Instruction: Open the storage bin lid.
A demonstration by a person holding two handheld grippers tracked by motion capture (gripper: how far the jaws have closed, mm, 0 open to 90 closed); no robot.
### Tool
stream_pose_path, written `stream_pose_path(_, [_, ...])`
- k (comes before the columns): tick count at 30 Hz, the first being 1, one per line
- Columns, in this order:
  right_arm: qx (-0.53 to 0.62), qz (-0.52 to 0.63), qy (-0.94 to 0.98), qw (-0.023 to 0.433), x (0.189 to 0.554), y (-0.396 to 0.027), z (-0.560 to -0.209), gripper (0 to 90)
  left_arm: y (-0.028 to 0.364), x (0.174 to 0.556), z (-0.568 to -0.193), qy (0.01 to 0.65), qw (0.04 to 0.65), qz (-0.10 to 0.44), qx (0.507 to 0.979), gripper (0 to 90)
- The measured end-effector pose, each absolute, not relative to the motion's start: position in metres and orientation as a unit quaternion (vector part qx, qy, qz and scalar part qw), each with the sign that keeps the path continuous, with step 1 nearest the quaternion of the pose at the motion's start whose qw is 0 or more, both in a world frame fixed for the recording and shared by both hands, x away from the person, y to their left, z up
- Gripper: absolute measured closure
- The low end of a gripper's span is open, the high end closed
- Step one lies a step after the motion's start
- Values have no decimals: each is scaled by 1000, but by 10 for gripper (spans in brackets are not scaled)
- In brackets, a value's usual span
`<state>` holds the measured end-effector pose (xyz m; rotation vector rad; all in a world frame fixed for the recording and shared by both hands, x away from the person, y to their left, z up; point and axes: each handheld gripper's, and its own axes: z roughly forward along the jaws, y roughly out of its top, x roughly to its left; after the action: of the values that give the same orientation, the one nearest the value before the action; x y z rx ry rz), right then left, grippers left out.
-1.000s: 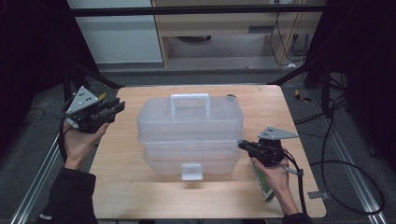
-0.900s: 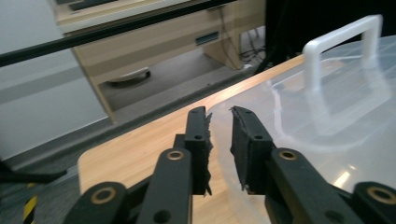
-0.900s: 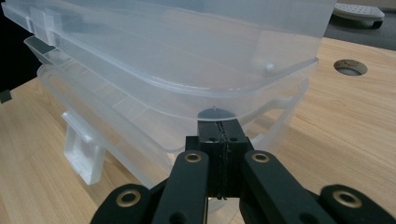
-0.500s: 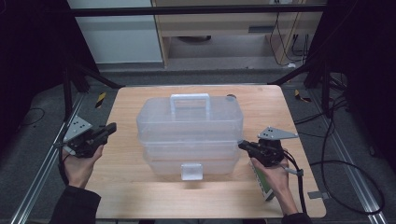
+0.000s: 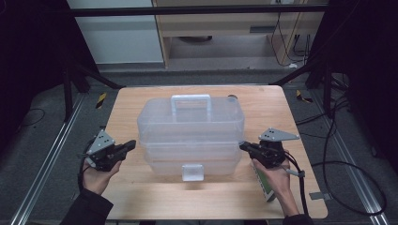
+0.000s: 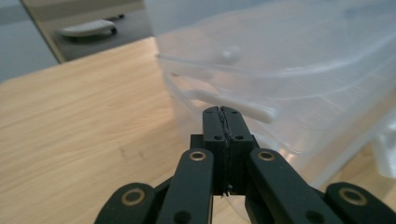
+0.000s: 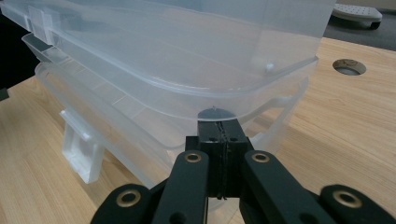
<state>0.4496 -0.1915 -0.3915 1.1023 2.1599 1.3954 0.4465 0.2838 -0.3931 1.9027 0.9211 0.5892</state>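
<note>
The left tongs (image 5: 130, 145) are pressed fully together on nothing, tips just beside the left end of the clear plastic box (image 5: 190, 131) – near the desk's (image 5: 141, 197) left edge. The right tongs (image 5: 244, 146) are likewise closed and empty, tips at the box's right end. The box sits mid-desk, handle (image 5: 190, 99) toward the far edge, latch (image 5: 192, 172) toward the near edge

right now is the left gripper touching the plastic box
Apart: the high view shows bare table between the left gripper and the clear box.
</note>
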Motion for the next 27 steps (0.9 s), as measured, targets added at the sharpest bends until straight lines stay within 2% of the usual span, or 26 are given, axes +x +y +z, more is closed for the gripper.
stream_pose_path(4, [388,492,760,170,449,-192,-392,900,277,447,-395,367,461,227,776,893])
stream_pose_path(27, [377,502,757,180,455,-191,-376,900,266,451,-381,353,483,245,763,889])
